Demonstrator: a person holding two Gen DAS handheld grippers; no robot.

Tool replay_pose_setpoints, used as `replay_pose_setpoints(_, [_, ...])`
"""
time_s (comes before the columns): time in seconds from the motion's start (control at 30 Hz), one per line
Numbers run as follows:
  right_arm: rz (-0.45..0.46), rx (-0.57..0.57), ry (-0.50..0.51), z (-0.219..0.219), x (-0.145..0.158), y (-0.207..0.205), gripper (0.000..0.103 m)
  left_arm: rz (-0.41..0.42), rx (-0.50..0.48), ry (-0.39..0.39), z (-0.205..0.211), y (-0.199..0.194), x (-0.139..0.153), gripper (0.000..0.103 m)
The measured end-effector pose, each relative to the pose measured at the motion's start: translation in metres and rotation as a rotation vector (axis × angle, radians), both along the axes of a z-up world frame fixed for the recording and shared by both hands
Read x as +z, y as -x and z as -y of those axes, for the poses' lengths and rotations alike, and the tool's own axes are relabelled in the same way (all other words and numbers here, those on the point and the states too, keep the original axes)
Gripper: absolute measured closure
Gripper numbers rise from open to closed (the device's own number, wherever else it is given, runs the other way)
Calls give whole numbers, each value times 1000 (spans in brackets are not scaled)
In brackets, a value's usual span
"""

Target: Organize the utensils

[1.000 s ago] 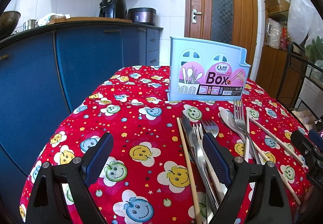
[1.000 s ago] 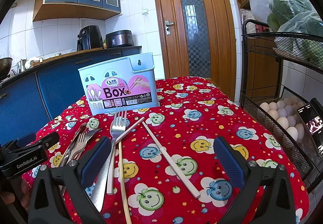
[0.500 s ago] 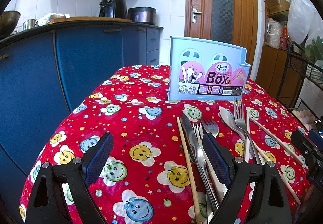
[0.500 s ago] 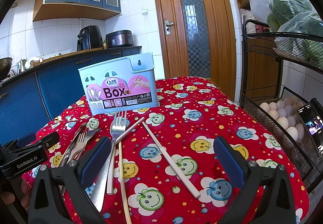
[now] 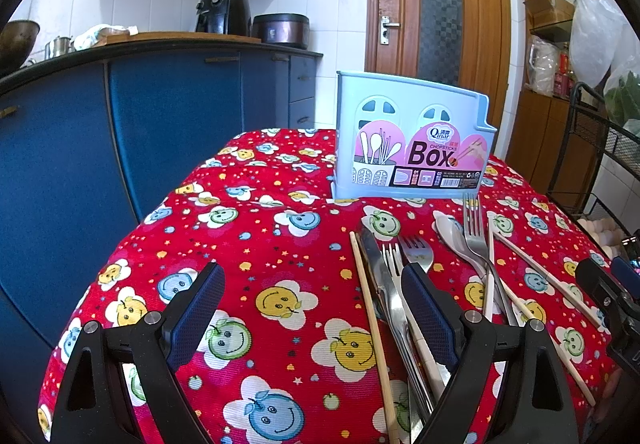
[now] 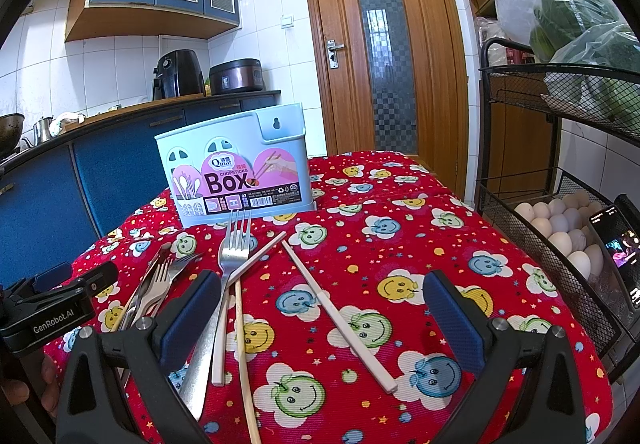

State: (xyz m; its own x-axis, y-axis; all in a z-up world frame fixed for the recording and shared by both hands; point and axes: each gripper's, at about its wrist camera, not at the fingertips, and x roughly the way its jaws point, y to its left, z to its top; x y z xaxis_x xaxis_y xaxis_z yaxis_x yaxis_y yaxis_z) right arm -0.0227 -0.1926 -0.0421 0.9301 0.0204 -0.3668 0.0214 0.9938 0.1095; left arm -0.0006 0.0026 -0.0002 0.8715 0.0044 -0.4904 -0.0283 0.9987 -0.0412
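A light blue chopstick box point(image 5: 412, 135) stands upright at the table's far side; it also shows in the right wrist view point(image 6: 236, 171). In front of it lie loose utensils: a knife point(image 5: 378, 276), forks point(image 5: 476, 228), a spoon point(image 5: 450, 232), a wooden chopstick point(image 5: 370, 320) and white chopsticks point(image 6: 338, 320). A big fork point(image 6: 234, 248) lies by my right gripper's left finger. My left gripper point(image 5: 316, 308) is open and empty, low over the cloth left of the utensils. My right gripper point(image 6: 324, 316) is open and empty over the white chopsticks.
The table wears a red smiley-face cloth point(image 5: 256, 244). Blue kitchen cabinets point(image 5: 120, 131) stand to the left. A black wire rack with eggs point(image 6: 560, 228) and a phone point(image 6: 618, 244) stands at the right. A wooden door point(image 6: 384, 55) is behind.
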Motion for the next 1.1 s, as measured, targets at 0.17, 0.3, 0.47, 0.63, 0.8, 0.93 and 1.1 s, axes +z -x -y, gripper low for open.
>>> replay_pose_setpoints(0.17, [-2,2,-7,1,0,0,0,1,-2,-2,0,0,0,13])
replay_pose_setpoints(0.3, [-3,2,-11,-2,-1,0,0,-4,-9,-1,4,-2,-5,13])
replay_pose_setpoints(0.47, [-33,8,-6,2,-2,-5,0,-10,-20,6,4,-3,-4,13])
replay_pose_setpoints(0.63, [-104,31,-55,9,1,-16,0,-39,-33,-5,5,-9,0,13])
replay_pose_setpoints(0.8, [-169,51,-66,14,7,-25,0,-94,-55,-36,6,-14,4,13])
replay_pose_setpoints(0.93, [-218,75,-27,15,14,-35,0,-149,-69,-50,4,-19,3,13])
replay_pose_setpoints(1.1, [-310,131,19,14,18,-55,0,-245,-82,-47,1,-29,-3,13])
